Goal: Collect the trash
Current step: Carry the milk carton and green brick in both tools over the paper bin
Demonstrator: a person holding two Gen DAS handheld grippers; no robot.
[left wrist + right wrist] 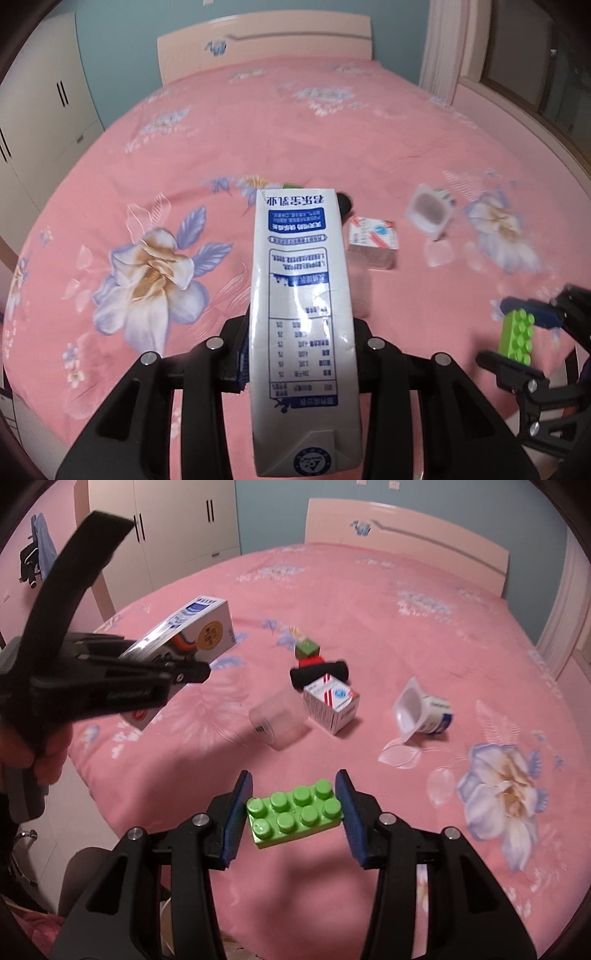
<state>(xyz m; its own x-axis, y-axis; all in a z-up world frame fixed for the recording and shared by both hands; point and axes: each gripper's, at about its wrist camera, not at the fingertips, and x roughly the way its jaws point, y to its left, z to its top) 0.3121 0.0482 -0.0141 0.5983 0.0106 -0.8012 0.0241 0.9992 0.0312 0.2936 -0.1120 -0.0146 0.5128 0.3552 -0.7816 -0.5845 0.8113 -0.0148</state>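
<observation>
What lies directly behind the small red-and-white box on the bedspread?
A black roll lies touching the red-and-white box from behind; farther back sit a red piece and a green cube. The box hides the roll's lower edge.

Lying on a pink flowered bedspread [369, 602]: an empty white yoghurt cup [421, 712] tipped on its side with its mouth facing the camera, a small red-and-white box [332, 705] sitting just beside a clear plastic cup [279, 720] also toppled over. Being held up off the bed: a tall white-and-blue milk carton [301, 314], printed side up, and a bright green toy brick [295, 818] with eight studs, tilting slightly.
</observation>
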